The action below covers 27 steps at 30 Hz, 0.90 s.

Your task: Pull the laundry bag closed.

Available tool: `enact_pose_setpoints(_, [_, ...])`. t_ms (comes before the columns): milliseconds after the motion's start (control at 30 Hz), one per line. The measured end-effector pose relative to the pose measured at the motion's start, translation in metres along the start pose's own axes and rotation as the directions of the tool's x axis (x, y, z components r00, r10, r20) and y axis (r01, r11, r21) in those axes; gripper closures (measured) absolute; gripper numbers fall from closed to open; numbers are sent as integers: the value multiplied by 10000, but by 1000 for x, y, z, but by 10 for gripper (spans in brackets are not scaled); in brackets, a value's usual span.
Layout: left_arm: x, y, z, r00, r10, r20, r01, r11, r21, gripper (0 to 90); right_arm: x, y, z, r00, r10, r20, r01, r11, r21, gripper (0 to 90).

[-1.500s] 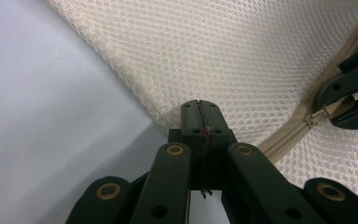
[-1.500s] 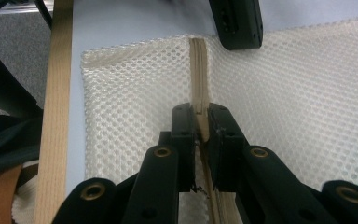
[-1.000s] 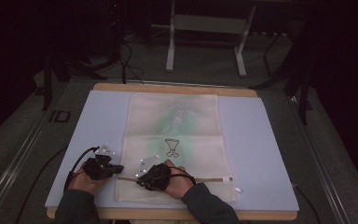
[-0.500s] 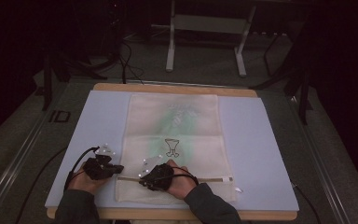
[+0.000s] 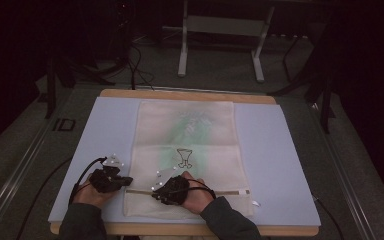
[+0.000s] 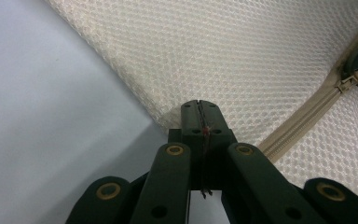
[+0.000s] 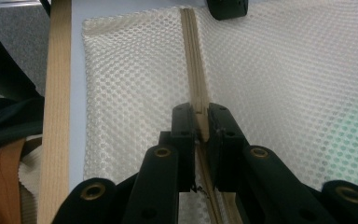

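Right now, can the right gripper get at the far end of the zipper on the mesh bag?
Probably yes. The right gripper is shut on the zipper of the mesh bag. The tape runs bare toward its other end, with nothing lying on it. The left gripper pins the bag's edge.

- The wooden table (image 5: 190,94) fills the middle of the high view, with its edge showing along the top and bottom.
- A pale blue mat (image 5: 285,150) covers almost the whole tabletop.
- A cream mesh bag (image 5: 185,125) lies flat at the mat's centre, with its zipper (image 5: 230,192) running across its lower part.
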<state>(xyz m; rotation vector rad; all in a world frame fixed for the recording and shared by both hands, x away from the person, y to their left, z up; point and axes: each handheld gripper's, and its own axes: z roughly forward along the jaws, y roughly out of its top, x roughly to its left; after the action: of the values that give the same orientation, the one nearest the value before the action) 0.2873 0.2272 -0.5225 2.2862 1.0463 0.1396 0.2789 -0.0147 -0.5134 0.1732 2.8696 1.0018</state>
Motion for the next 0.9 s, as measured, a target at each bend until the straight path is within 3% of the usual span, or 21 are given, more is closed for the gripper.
enact_pose_setpoints(900, [0,0,0,10000,-26,-33,26,10000,6,899,-2,-10,-12,9999,-96,87,94,9997,238,821])
